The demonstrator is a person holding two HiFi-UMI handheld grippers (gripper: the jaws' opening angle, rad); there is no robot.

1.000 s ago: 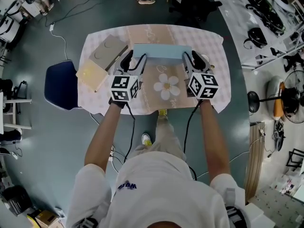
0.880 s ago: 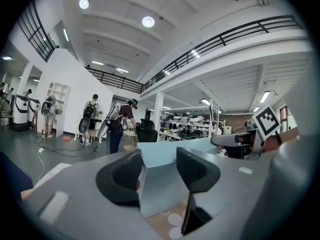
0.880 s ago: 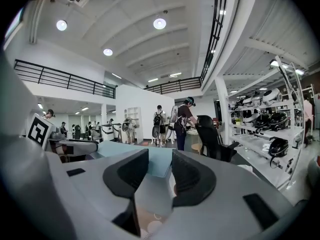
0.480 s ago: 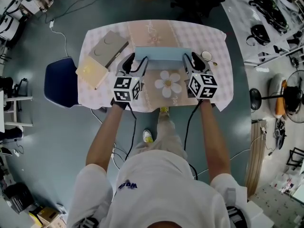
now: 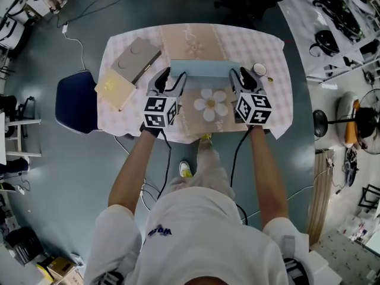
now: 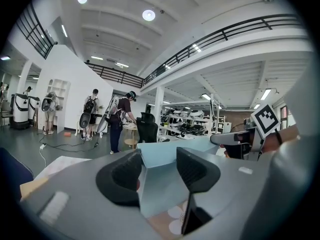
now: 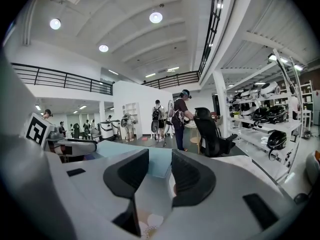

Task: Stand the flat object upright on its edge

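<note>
The pale blue flat box (image 5: 205, 68) lies crosswise at mid-bench (image 5: 270, 55), towards the far edge. Your left gripper (image 5: 171, 77) has its fingers pinching the box's left end, and your right gripper (image 5: 240, 75) pinches its right end. A grey board (image 5: 136, 58) and a yellow board (image 5: 113, 89) lie near the bench's left edge.

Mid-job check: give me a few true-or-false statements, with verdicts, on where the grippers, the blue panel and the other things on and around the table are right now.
1. The left gripper and the right gripper each grip one end of the light blue flat object. True.
2. The left gripper has nothing between its jaws. False: an end of the light blue flat object sits between them.
3. A grey flat box and a yellowish flat item lie on the table, to the left in the head view. True.
4. The blue chair stands at the table's right side. False: it stands at the left side in the head view.
</note>
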